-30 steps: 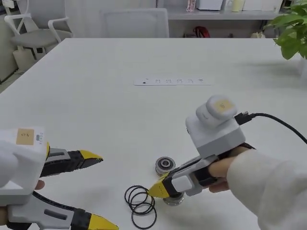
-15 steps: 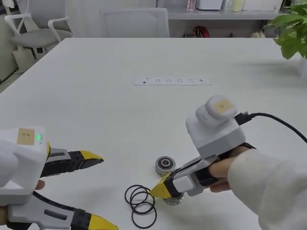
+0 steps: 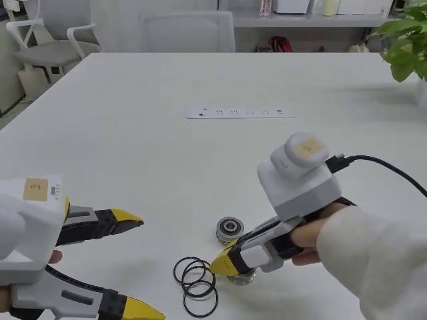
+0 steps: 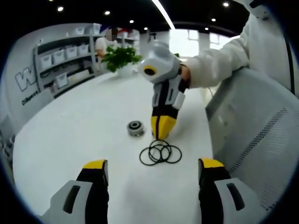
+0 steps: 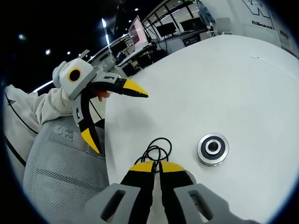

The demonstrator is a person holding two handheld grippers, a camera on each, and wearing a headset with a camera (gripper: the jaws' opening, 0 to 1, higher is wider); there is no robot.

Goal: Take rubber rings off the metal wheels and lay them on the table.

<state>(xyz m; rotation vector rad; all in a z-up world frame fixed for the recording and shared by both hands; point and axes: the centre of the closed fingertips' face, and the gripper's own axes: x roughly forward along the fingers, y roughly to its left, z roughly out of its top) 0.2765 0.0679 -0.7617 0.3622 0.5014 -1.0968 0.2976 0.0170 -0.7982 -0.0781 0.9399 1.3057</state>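
Several black rubber rings (image 3: pixel 197 285) lie in an overlapping pile on the white table (image 3: pixel 167 133). One metal wheel (image 3: pixel 229 229) with a dark ring on it stands free just behind them. A second, bare-looking metal wheel (image 3: pixel 241 277) is mostly hidden under my right gripper (image 3: pixel 221 265), whose jaws are shut at that wheel's left edge, right beside the pile. Whether a ring is pinched is not visible. In the right gripper view the shut tips (image 5: pixel 156 166) touch the rings (image 5: pixel 157 147), with the free wheel (image 5: pixel 213 149) to the right. My left gripper (image 3: pixel 145 265) stands open and empty to the left of the pile.
A white power strip (image 3: pixel 240 113) lies flat at mid-table. A black cable (image 3: pixel 393 175) trails from the right gripper. A green plant (image 3: pixel 405 47) stands at the far right edge, and chairs (image 3: pixel 57 47) beyond the table's far side.
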